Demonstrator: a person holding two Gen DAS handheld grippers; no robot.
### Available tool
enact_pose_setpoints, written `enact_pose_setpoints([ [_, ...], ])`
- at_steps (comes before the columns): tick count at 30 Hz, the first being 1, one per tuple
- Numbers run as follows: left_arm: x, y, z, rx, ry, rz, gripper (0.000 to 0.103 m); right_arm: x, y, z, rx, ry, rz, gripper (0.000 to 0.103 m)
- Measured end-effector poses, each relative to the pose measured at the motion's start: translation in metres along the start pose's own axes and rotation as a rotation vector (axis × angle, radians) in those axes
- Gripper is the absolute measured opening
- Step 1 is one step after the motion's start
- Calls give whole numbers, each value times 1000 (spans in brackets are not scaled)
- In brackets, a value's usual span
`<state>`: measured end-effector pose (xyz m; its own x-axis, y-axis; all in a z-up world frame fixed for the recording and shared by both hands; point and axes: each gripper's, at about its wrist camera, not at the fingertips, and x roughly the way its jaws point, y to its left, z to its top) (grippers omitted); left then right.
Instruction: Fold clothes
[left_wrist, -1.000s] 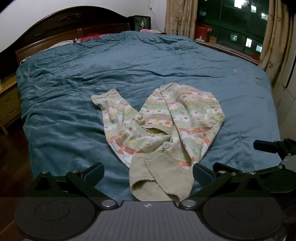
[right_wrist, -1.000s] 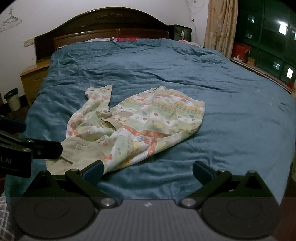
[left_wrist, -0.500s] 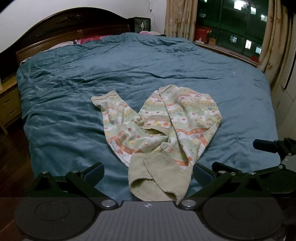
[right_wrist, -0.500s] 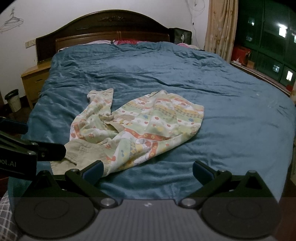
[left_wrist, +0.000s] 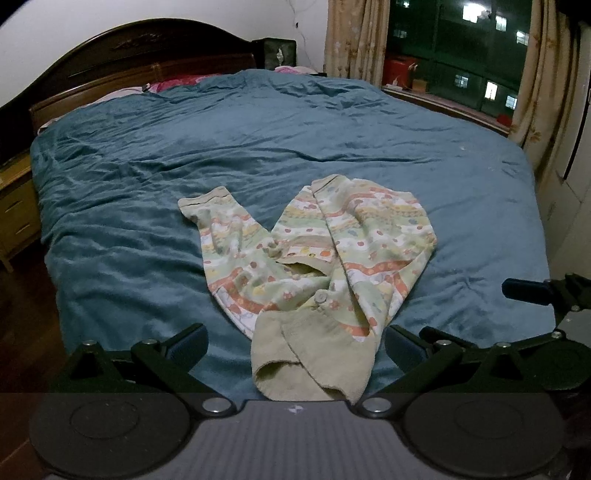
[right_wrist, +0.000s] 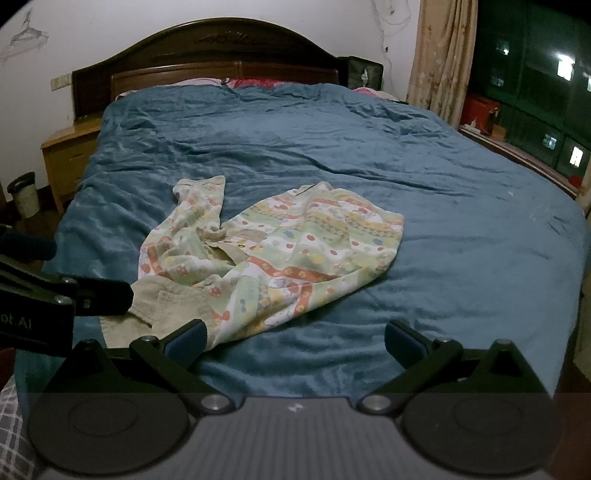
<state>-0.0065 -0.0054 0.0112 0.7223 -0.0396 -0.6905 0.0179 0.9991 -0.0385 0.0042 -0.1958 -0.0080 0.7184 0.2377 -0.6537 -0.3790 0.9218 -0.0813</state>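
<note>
And here's the garment (left_wrist: 314, 266), a soft printed top in pale green, cream and orange bands dotted with small flowers, lying crumpled on the near half of the bed. One sleeve (left_wrist: 218, 218) runs out to the left, ending in a plain cuff; the body is bunched and doubled over on the right, a round button (left_wrist: 320, 296) showing near the middle. At the near end a khaki ribbed piece (left_wrist: 310, 362) flops open like a loose tube. From the right wrist view the same garment (right_wrist: 273, 254) spreads wide and rumpled, its khaki end toward the left.

Under it, the blue blanket (left_wrist: 155, 177), plush and creased, covers the whole bed. The left tool (left_wrist: 295, 341) hangs just above the khaki end, fingers spread wide apart, nothing between them. The right tool (right_wrist: 293, 341) sits off to the garment's right side, also wide apart and empty, over bare blanket.

Further out: a dark carved wooden headboard (right_wrist: 207, 48), a pale wooden nightstand (right_wrist: 66, 155), floral curtains (left_wrist: 354, 37) and a night window (left_wrist: 454, 51) with lit buildings.
</note>
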Motion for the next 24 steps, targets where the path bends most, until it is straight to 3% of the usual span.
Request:
enact_pose_setpoints([
  [24,69,16,36,-3,84,24,103,67,-18,35,20,61,-3,103],
])
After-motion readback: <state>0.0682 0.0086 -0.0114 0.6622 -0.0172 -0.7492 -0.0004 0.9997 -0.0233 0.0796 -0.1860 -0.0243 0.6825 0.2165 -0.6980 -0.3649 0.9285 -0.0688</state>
